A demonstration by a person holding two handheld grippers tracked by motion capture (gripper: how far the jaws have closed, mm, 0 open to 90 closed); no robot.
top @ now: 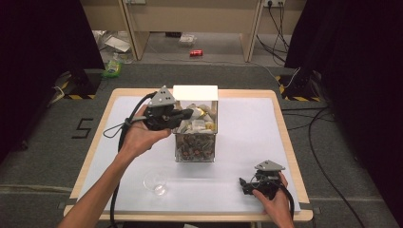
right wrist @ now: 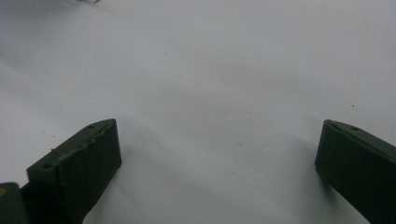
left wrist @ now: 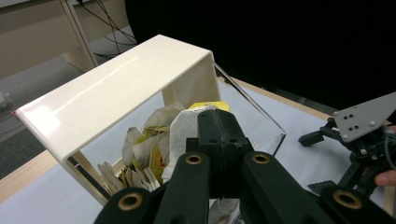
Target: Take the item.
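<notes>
A person works at a white surface [top: 247,142] with tongs in each hand. The left tongs [top: 187,114] reach into a clear box [top: 196,147] full of tea bags, at the surface's middle. Its jaws are pressed together, seemingly pinching a pale tea bag [left wrist: 182,128] near the top of the pile. This looks like the picking step; next would be lifting the bag clear of the box's white lid [left wrist: 116,88]. The box's long axis runs away from the person. A small clear cup [top: 156,181] stands near the front edge. The right tongs [top: 246,185] rest low at the front right, jaws wide apart and empty.
</notes>
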